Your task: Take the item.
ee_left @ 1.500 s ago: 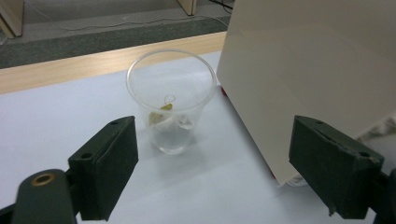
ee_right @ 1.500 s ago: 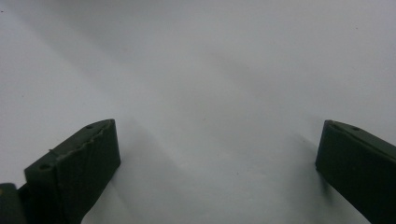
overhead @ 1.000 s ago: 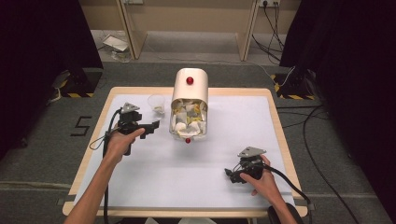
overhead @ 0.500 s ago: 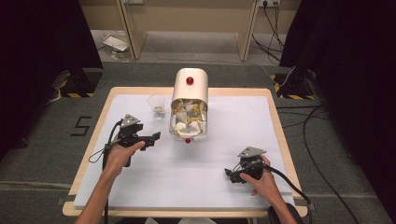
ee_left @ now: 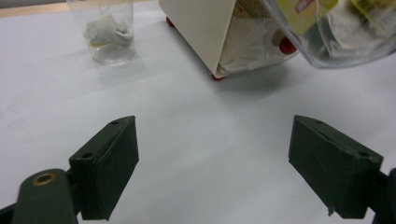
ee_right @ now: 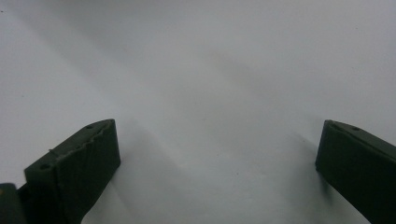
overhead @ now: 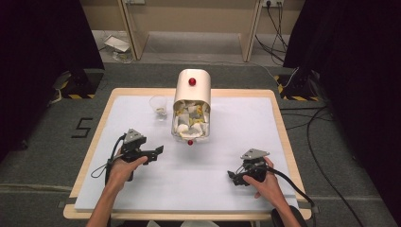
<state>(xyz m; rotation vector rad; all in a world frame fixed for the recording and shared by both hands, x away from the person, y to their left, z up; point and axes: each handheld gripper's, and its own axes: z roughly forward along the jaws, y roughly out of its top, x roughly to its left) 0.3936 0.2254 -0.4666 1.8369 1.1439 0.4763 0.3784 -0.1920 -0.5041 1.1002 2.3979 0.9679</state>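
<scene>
A cream dispenser box (overhead: pixel 191 101) with a red knob and a clear front bin full of tea bags stands at the table's far middle; its cream side (ee_left: pixel 205 32) and clear bin (ee_left: pixel 336 32) are close ahead in the left gripper view. A clear plastic cup (overhead: pixel 158 106) holding a used tea bag (ee_left: pixel 106 30) stands left of it. My left gripper (overhead: pixel 160 150) is open over the white mat, pointing right toward the dispenser's front, nothing between its jaws (ee_left: pixel 215 168). My right gripper (overhead: pixel 231 176) rests open at the front right, over bare mat (ee_right: pixel 219 163).
A white mat (overhead: pixel 222 156) covers the wooden table (overhead: pixel 283 137). Cables trail from both grippers toward the front edge. Beyond the table lie a dark floor, black curtains at both sides and cables at the right.
My left gripper has drawn back from beside the cup toward the front and left of the table, still open. The right gripper has stayed where it was.
</scene>
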